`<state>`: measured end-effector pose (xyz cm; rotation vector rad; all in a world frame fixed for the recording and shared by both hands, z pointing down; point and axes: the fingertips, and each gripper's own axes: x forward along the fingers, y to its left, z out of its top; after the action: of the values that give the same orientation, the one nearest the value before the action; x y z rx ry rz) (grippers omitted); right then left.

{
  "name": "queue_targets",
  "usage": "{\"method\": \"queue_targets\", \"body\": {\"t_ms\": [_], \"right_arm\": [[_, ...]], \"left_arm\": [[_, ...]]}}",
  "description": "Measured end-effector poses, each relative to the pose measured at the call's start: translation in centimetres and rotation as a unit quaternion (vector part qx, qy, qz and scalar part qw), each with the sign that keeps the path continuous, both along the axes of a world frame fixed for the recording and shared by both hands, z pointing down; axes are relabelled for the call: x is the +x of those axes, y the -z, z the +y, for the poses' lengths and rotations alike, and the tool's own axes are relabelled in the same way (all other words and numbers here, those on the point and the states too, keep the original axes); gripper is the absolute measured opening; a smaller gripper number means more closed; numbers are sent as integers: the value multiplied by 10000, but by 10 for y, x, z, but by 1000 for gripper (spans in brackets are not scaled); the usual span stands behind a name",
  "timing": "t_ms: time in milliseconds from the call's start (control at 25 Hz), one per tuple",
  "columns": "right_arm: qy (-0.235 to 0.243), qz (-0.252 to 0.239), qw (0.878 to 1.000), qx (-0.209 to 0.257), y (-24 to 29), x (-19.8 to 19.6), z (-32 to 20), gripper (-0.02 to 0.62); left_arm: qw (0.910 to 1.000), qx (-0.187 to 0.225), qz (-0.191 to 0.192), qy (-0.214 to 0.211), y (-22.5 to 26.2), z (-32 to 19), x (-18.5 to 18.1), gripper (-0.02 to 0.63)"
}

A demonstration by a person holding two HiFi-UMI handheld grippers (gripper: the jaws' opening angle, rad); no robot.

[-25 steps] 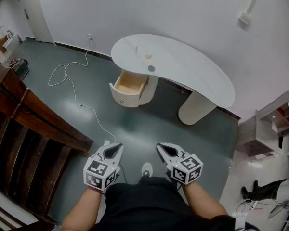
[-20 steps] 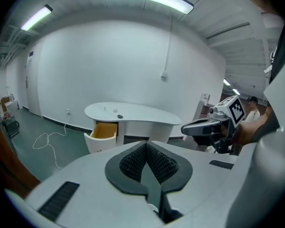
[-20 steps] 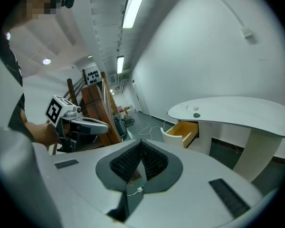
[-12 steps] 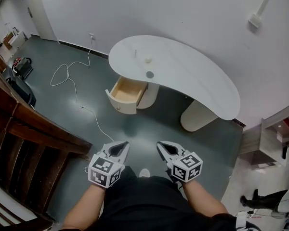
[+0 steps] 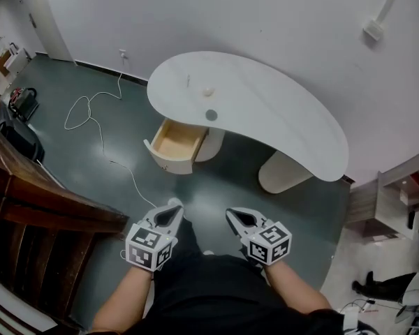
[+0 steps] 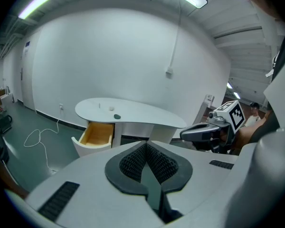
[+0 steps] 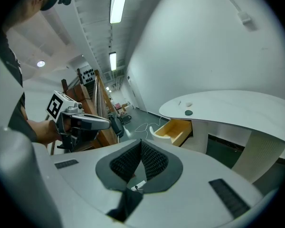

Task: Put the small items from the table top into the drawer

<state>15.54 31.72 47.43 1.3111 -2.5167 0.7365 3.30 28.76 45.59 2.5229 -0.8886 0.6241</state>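
Note:
A white kidney-shaped table (image 5: 279,117) stands against the wall, well ahead of me. On its left part lie a small white item (image 5: 208,91), a dark round item (image 5: 211,115) and a thin stick (image 5: 188,80). Under that end the wooden drawer (image 5: 173,144) stands pulled out, and it looks empty. My left gripper (image 5: 171,215) and right gripper (image 5: 234,217) are held side by side close to my body, far from the table, both shut with nothing in them. The left gripper view shows the table (image 6: 133,114) and the drawer (image 6: 97,133). In the right gripper view the drawer (image 7: 175,128) also appears.
A white cable (image 5: 91,121) snakes across the dark floor left of the drawer. A wooden railing (image 5: 49,211) runs along my left. Bags (image 5: 17,103) sit at the far left, and shelves with clutter (image 5: 405,187) stand at the right.
I have walked nearer the table. The table and drawer have slid left and sit a little lower in the head view. Both grippers keep their place before my body, still shut.

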Motion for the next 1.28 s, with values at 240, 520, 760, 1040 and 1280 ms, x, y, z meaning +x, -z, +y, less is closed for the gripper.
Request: {"method": "queue_targets", "body": {"t_ms": [240, 520, 760, 1040, 1280], "right_arm": [[-110, 144, 9998, 11, 4, 8, -67, -2], [-318, 395, 9987, 68, 20, -2, -169, -2], [-502, 745, 9958, 184, 24, -17, -255, -2], [-765, 1405, 9871, -105, -6, -21, -323, -2], [-782, 2104, 9739, -350, -44, -10, -360, -2]], "left_arm": [[9998, 46, 34, -170, 2, -76, 7, 14], [9987, 61, 22, -501, 8, -182, 2, 14], [9974, 112, -42, -704, 9, -268, -16, 14], [9952, 10, -168, -961, -6, -330, -34, 14], [9933, -320, -309, -1068, -32, -350, -39, 14]]}}
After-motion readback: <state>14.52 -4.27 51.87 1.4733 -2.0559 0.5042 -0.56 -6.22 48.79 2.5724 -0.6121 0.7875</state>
